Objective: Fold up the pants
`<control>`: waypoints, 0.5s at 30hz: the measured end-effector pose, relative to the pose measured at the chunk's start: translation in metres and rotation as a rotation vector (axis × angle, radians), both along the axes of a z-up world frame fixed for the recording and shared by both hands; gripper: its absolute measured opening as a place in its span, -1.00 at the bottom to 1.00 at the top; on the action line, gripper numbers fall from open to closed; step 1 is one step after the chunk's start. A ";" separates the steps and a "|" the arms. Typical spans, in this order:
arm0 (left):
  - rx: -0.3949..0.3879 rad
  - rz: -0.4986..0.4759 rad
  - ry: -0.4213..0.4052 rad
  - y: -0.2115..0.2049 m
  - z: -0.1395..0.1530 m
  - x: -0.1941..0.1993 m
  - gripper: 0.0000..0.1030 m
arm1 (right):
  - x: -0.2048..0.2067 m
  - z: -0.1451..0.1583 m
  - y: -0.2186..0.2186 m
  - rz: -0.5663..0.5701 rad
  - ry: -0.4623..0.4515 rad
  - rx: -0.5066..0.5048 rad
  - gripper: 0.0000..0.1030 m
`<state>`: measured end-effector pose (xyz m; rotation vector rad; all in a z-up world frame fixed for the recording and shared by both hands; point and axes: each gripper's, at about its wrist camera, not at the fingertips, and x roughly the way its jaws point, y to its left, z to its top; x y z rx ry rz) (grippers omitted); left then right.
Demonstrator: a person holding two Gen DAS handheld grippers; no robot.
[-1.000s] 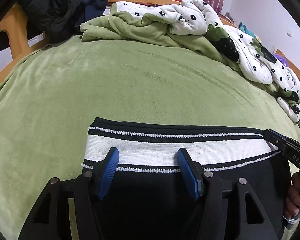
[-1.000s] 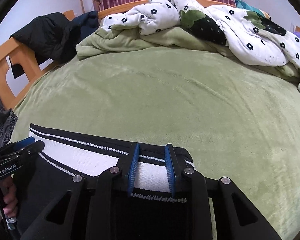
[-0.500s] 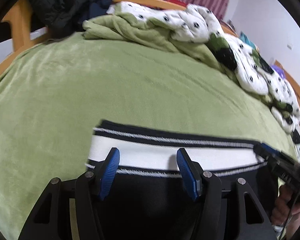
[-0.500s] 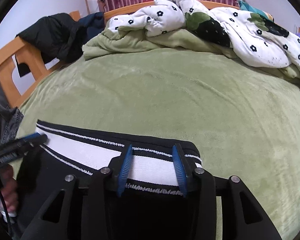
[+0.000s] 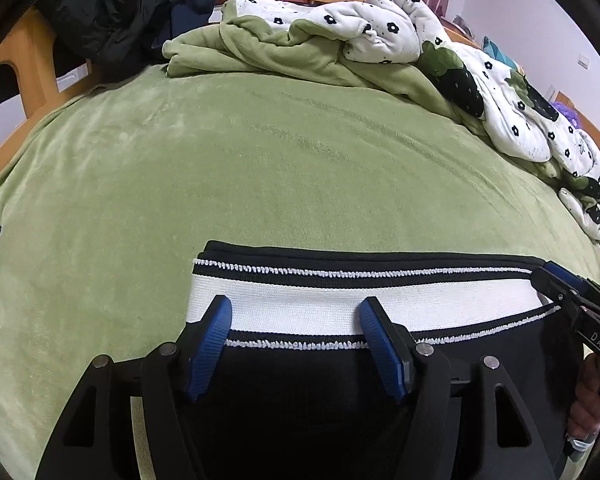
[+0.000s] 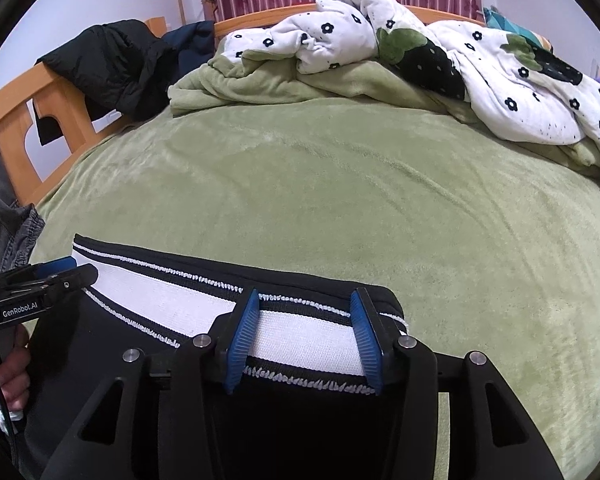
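The black pants (image 5: pixel 300 392) lie flat on the bed (image 5: pixel 260 168), near its front edge, with the waistband (image 5: pixel 300 308) turned toward the far side. The left gripper (image 5: pixel 296 340) sits over the left end of that band and the right gripper (image 6: pixel 304 340) over the right end; both pairs of jaws are opening, the band lying between the blue pads (image 5: pixel 210 344) without being pinched. My reading is that a fold has just been laid down and the hands are letting go.

To finish this step well, let the jaws spread fully before lifting, so the ribbed pads do not drag the knit back up. Lift both hands away together and straight, or the band will skew. Afterwards check that the two corners sit level and the edge runs straight.

The waistband is a broad white elastic knit, bordered by black stripes and lines of small white looped stitches; it looks stretchy and firm. The body of the pants is a matte black cloth, soft and limp. The bed cover is a green plush fleece, slightly napped, likely to grip the cloth a little. Beyond it lie a rumpled white quilt with black flowers (image 6: pixel 340 28) and a dark jacket (image 6: pixel 112 60) on the wooden bed frame (image 6: pixel 16 120)
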<state>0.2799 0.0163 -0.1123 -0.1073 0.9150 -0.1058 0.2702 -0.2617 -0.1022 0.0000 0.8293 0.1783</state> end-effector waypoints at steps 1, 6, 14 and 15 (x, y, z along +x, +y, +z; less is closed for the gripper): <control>0.001 0.000 -0.002 0.000 0.001 -0.002 0.25 | 0.000 0.000 0.000 0.001 0.002 -0.001 -0.07; -0.021 -0.063 0.011 -0.011 0.009 -0.015 0.25 | -0.014 0.013 0.000 0.017 0.071 -0.036 -0.03; 0.000 -0.172 0.040 -0.028 0.018 -0.065 0.25 | -0.112 0.013 -0.013 -0.018 0.120 -0.085 0.02; -0.003 -0.195 0.047 -0.029 0.019 -0.075 0.25 | -0.124 0.010 -0.013 -0.040 0.138 -0.092 0.03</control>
